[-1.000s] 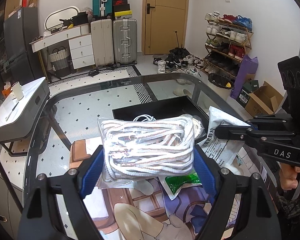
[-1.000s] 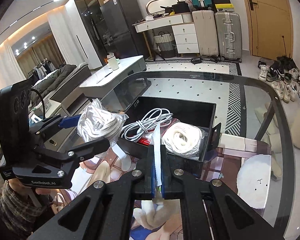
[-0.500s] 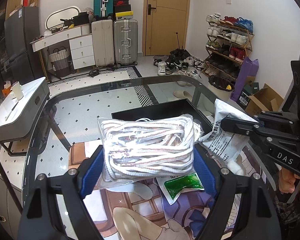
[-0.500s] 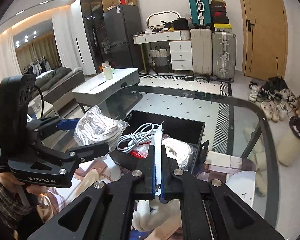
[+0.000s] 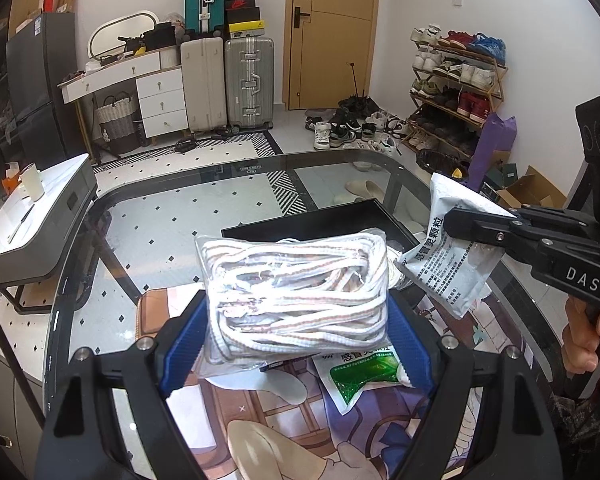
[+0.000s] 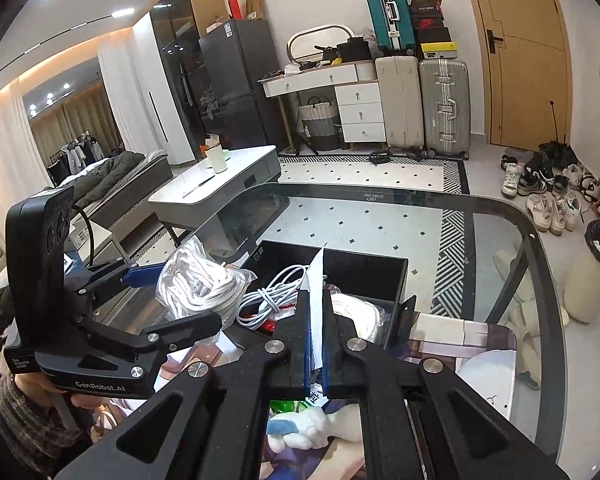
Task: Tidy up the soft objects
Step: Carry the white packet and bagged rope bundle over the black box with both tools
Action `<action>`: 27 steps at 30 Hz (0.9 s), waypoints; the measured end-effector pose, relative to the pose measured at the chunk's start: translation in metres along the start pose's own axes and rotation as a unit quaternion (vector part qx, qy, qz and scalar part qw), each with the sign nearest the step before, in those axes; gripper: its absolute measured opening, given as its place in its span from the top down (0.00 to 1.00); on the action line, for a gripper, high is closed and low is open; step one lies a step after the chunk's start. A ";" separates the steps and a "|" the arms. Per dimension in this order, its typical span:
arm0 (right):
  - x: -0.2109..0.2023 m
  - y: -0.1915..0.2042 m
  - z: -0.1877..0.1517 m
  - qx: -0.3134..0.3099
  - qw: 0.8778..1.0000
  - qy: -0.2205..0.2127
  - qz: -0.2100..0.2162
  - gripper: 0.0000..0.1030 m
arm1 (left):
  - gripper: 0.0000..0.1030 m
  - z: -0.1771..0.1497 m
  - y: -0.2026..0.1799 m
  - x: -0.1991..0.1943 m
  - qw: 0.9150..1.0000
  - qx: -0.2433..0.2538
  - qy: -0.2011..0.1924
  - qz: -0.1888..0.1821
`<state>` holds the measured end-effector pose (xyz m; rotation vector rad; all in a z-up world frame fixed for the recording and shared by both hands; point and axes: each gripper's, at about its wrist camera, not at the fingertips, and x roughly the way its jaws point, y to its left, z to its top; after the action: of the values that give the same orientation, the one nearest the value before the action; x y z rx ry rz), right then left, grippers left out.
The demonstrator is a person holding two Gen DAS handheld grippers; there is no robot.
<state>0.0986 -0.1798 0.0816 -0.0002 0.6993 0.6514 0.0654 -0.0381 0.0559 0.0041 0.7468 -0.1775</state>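
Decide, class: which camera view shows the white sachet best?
The left wrist view: the white sachet shows its printed face, pinched by the right gripper. The right wrist view shows only its thin edge between closed fingers.

Between my left gripper's blue pads [image 5: 182, 344] sits a clear bag of white rope [image 5: 296, 292] with faint pink stripes. My right gripper pinches a white sachet [image 5: 450, 256] printed in dark text. Ahead lies a black tray [image 6: 364, 276]; below, a green-and-white packet [image 5: 362, 372].
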 end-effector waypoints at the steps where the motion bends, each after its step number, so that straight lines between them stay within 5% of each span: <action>1: 0.001 0.000 0.002 -0.001 1.000 0.000 -0.001 0.97 | 0.19 0.002 0.000 0.000 1.000 0.001 0.000 -0.001; 27: 0.060 -0.023 0.035 0.005 0.999 0.042 0.007 0.97 | 0.19 0.038 0.004 0.059 0.999 0.025 0.034 -0.010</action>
<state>0.1674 -0.1578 0.0680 -0.0141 0.7841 0.6654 0.1340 -0.0462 0.0440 0.0512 0.8108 -0.2152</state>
